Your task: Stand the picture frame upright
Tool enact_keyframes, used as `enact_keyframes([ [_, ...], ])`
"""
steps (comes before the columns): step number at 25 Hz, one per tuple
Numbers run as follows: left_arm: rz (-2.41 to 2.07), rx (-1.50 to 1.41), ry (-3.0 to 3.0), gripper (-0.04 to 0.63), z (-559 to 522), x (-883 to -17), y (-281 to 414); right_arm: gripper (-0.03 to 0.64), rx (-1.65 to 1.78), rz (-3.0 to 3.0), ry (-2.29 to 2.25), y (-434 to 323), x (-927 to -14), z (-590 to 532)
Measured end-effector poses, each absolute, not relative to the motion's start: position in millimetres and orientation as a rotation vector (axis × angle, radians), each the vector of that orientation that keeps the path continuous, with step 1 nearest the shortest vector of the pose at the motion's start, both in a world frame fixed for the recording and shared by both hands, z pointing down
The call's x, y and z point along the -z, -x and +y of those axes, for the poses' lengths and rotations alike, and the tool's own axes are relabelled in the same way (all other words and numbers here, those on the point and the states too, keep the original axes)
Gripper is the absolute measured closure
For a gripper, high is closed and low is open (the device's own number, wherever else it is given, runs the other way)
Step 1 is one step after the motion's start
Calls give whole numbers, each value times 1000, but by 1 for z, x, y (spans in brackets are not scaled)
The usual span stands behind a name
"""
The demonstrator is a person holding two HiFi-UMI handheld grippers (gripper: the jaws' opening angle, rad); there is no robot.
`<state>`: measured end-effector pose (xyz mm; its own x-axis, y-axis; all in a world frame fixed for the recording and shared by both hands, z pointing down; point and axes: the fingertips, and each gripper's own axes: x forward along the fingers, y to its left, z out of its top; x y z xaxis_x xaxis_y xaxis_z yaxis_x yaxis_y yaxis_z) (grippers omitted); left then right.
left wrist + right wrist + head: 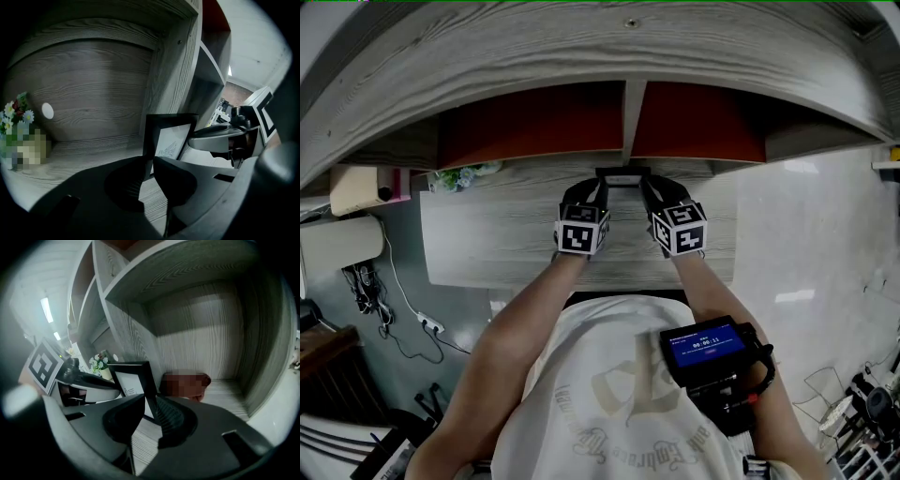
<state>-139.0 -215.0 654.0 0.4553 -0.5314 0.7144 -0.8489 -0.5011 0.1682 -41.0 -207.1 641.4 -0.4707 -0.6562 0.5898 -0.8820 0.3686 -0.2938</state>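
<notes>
The black picture frame (pixel 622 176) stands nearly upright on the wooden shelf board (pixel 487 234), right under the shelf divider (pixel 633 117). It has a white sheet behind its glass (pixel 171 140). My left gripper (pixel 602 184) is shut on the frame's left edge, which runs down between its jaws (pixel 148 161). On the other side, my right gripper (pixel 645 184) is shut on the right edge (pixel 150 399) of the picture frame (pixel 131 378). Each gripper shows in the other's view: the right gripper (pixel 225 136) and the left gripper (pixel 89 380).
A small pot of flowers (pixel 459 176) stands at the left of the shelf (pixel 14 122). A reddish-brown object (pixel 185 383) lies in the right compartment behind the frame. Grey wooden walls close in at the back and overhead. Cables lie on the floor (pixel 403 319) at left.
</notes>
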Motion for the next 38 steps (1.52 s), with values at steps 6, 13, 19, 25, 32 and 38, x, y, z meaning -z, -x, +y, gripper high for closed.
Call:
enact_keyframes([
  [6,-1138,-793,-2175,520,-214,-655,139,535,-849,-2260,-1345,41,-642,-207],
  [13,-1160,-784,-2156,511,-213,-654,149,537,-869,-2257,-1394,32,-637,-203],
  [19,-1161,-739,-2162,511,-202,-644,155,576,-873,-2248,-1440,24,-629,-193],
  [25,-1160,-664,-2167,561,-179,-635,162,611,-858,-2243,-1476,18,-616,-175],
  [32,-1145,-599,-2208,581,-152,-619,172,612,-804,-2299,-1458,26,-594,-149],
  [38,-1096,-557,-2280,581,-136,-600,176,612,-781,-2357,-1446,35,-575,-127],
])
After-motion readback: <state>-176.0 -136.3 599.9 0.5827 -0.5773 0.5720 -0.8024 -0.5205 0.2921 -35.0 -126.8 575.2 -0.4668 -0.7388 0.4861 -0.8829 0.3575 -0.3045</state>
